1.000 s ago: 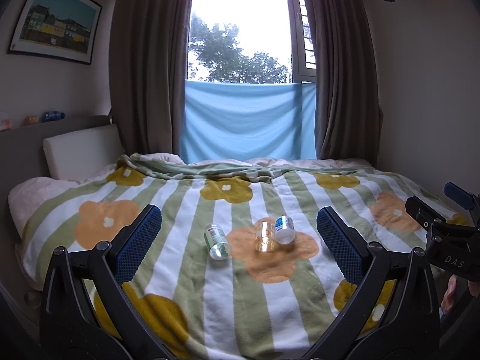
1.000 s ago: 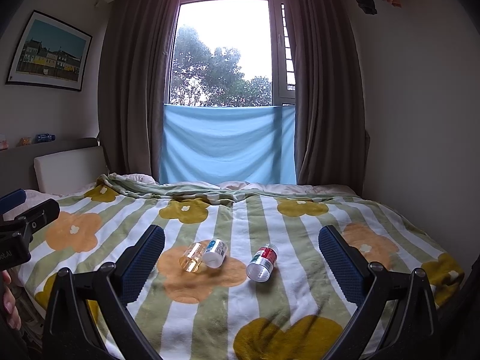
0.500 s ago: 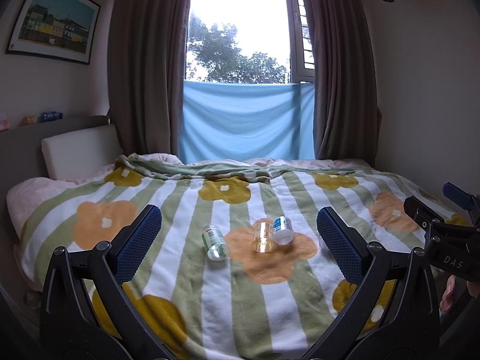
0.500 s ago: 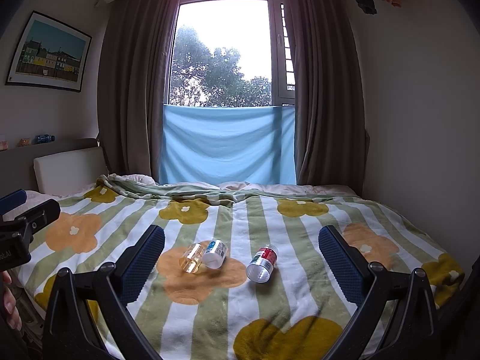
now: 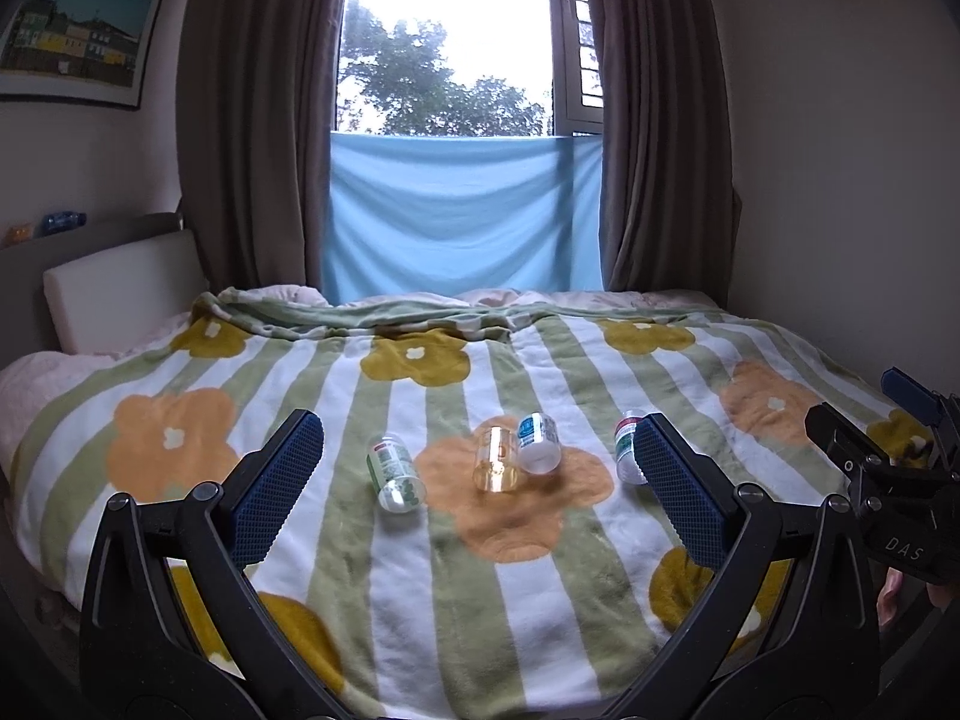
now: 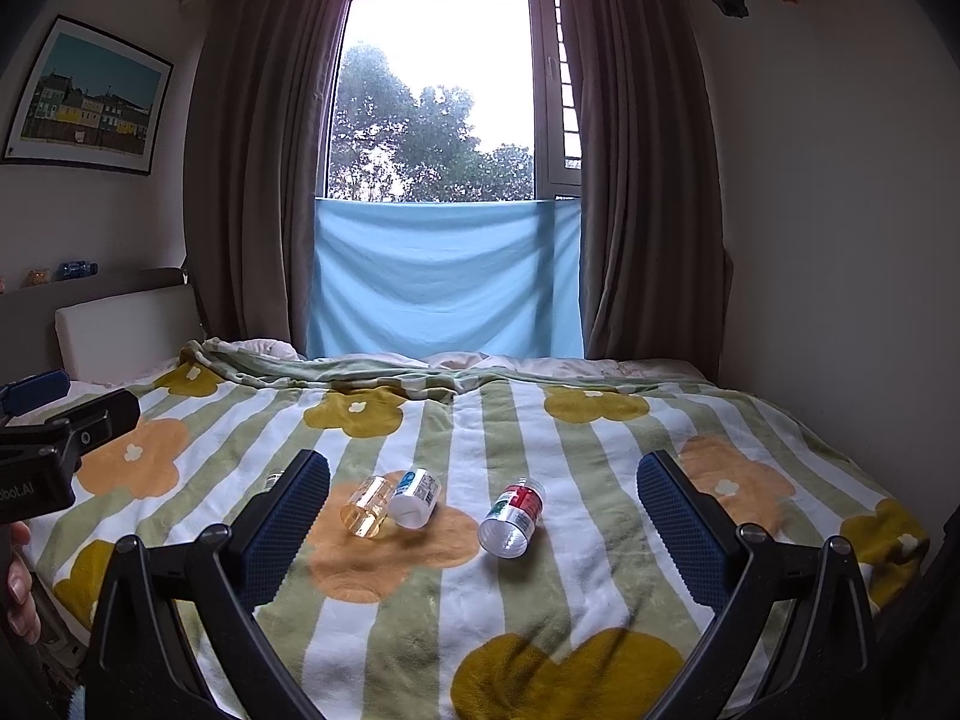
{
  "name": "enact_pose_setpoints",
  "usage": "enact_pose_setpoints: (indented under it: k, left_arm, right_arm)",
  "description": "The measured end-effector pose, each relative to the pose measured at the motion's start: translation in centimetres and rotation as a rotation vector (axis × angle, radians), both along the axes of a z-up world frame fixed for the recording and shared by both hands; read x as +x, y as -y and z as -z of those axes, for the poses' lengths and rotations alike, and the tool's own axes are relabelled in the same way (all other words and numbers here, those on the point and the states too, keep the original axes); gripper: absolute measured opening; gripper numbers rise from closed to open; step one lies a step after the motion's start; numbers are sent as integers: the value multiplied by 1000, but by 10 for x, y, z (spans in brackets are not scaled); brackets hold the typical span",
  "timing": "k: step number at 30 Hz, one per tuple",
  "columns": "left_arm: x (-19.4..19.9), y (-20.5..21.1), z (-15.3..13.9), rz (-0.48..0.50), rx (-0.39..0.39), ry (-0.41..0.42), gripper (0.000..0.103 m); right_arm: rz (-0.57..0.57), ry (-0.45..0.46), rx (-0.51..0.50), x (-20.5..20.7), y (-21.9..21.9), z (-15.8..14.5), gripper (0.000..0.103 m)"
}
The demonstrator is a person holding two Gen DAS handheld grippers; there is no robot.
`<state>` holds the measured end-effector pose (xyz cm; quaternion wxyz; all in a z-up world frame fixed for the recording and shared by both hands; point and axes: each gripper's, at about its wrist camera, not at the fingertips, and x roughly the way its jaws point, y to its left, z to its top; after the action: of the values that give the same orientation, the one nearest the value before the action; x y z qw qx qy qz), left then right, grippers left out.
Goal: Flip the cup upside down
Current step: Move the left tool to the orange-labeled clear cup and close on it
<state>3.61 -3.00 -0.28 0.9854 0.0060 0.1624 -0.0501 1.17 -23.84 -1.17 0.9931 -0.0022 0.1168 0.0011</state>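
Four cups lie on their sides on a blanket spread over a bed. In the left wrist view, the leftmost cup lies at about 9 o'clock from the middle pair. The two middle cups touch, the second at 2 o'clock from the first. The fourth cup lies at 3 o'clock, apart from them. A window stands behind the bed at 12 o'clock.

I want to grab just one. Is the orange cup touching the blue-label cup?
Touching. In the right wrist view the orange cup leans against the blue-label cup, no blanket between them.
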Motion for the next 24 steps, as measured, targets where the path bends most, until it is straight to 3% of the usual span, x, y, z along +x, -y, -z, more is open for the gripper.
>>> enact_pose_setpoints:
  k: [6,14,18,24]
  left_arm:
    - [66,2,23,58,46,-115,103]
    - [214,7,62,138,92,-381,103]
    - [292,18,99,155,141,-546,103]
    - [379,27,166,151,107,-795,103]
  right_arm:
    - [3,-22,-1,15,6,15,103]
    - [26,-75,19,45,20,45,103]
    - [41,-105,34,64,29,62,103]
    - [43,-151,50,89,39,90,103]
